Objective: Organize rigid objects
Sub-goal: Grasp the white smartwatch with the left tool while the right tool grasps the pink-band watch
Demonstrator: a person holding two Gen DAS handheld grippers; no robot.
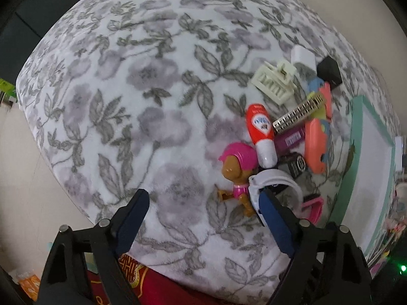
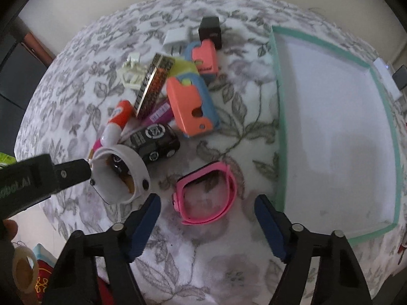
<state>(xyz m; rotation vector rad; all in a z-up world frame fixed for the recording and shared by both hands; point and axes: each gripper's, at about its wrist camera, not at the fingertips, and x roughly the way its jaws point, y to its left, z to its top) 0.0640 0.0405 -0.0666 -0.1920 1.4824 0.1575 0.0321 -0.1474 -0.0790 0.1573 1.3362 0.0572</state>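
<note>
While the shallow green-rimmed white tray [image 2: 279, 117] holds nothing yet, sorting looks barely begun: just left of it, the pink loop-shaped wristband [image 2: 207, 194] lies before the right gripper [image 2: 207, 217], jaws apart, awaiting closure; the left gripper [image 1: 203, 218] is likewise spread.

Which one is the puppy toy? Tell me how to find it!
Look at the flowery blanket and the pile of small things beside the green-edged tray. At the pile's near-left edge, next to the white band, lies the puppy toy. It is the only figure with a brown face, in a bright pink helmet and suit.
</note>
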